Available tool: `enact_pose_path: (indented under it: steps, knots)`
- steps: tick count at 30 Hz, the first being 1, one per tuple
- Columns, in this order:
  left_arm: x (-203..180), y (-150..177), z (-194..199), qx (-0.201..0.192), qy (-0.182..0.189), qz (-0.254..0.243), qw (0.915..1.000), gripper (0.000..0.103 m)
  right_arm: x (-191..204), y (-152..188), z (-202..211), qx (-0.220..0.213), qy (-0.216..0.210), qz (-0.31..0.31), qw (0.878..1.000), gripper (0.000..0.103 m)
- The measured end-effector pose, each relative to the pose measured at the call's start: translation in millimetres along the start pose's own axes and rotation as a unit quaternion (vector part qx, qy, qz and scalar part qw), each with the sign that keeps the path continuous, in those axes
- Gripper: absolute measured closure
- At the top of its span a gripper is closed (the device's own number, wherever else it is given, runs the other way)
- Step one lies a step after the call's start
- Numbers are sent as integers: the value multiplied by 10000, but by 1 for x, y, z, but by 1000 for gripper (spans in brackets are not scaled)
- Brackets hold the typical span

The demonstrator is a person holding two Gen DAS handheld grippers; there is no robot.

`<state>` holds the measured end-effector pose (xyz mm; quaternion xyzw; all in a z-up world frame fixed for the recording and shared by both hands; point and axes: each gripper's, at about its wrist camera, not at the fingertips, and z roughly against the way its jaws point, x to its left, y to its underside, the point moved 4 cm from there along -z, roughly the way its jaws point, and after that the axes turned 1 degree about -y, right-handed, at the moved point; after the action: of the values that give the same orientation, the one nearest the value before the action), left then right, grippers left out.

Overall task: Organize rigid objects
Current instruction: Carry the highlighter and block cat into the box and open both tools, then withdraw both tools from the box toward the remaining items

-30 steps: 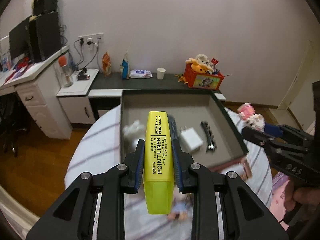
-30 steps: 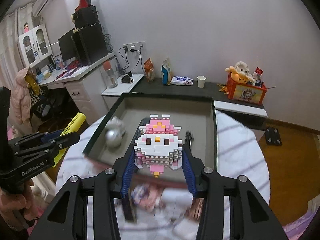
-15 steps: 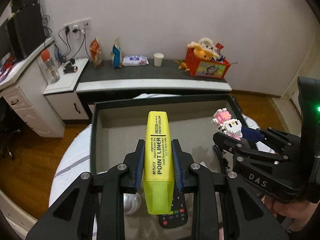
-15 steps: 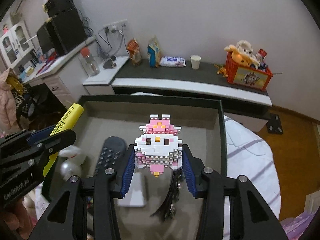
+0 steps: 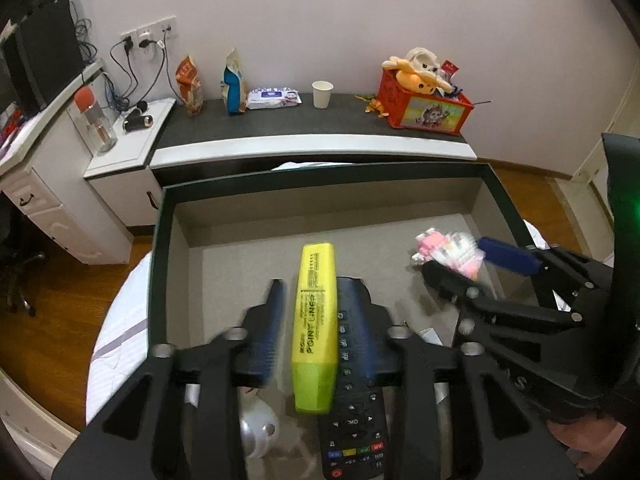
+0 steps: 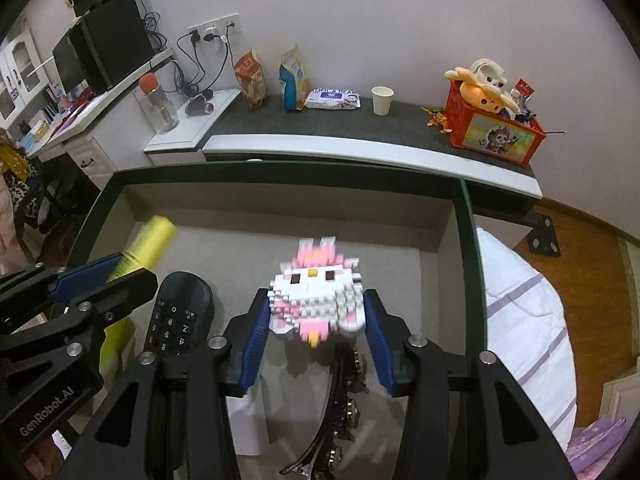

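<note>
A yellow highlighter (image 5: 314,328) sits between the jaws of my left gripper (image 5: 314,286), which are opening; gaps show on both sides and the pads no longer press it. It hangs over a black remote (image 5: 354,432) inside the dark-rimmed grey box (image 5: 320,170). In the right wrist view a pink and white brick figure (image 6: 316,284), blurred and tipped, sits between the opening jaws of my right gripper (image 6: 315,298), loose of the blue pads (image 6: 256,332). It is above the box floor near a black hair clip (image 6: 340,400).
In the box also lie a silvery white ball-shaped toy (image 5: 258,428) and a white block (image 6: 248,420). The box stands on a round table with a striped white cloth (image 6: 520,320). Behind is a low sideboard with a red toy crate (image 5: 424,110) and a paper cup (image 5: 322,94).
Both grippers have come forward and down over the box. Their jaws have widened, so the highlighter and the brick figure have come loose and tilted.
</note>
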<state>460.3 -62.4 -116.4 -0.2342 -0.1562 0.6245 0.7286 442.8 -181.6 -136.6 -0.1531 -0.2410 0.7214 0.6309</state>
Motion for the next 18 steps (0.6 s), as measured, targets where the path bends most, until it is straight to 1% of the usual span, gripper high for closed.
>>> enact_pose_path:
  steps: [1, 3, 4, 5, 6, 9, 13, 18]
  knots:
    - [2, 0, 4, -38, -85, 38, 9999, 49, -1, -1, 2, -36, 68, -10, 10000, 27]
    - [7, 0, 12, -119, -123, 95, 9998, 24, -4, 0, 7, -70, 104, -56, 9999, 24]
    - [10, 0, 19, -199, -127, 120, 9997, 18, -6, 1, 11, -79, 62, -115, 9999, 23]
    - [11, -1, 24, -249, -138, 128, 9995, 9, -7, 1, 16, -116, 24, -166, 9998, 23]
    - [11, 0, 32, -323, -135, 123, 9993, 4, -8, 2, 21, -169, 12, -195, 9997, 23]
    - [9, 5, 57, -511, -194, 36, 9985, 1, -12, 7, 41, -331, 6, -285, 9990, 22]
    - [2, 19, 96, -748, -255, -110, 9968, 1, -13, 19, 74, -583, -118, -429, 9973, 21]
    - [-4, 46, 147, -1076, -234, -186, 9937, 0, -7, 48, 130, -1042, -218, -482, 9931, 21]
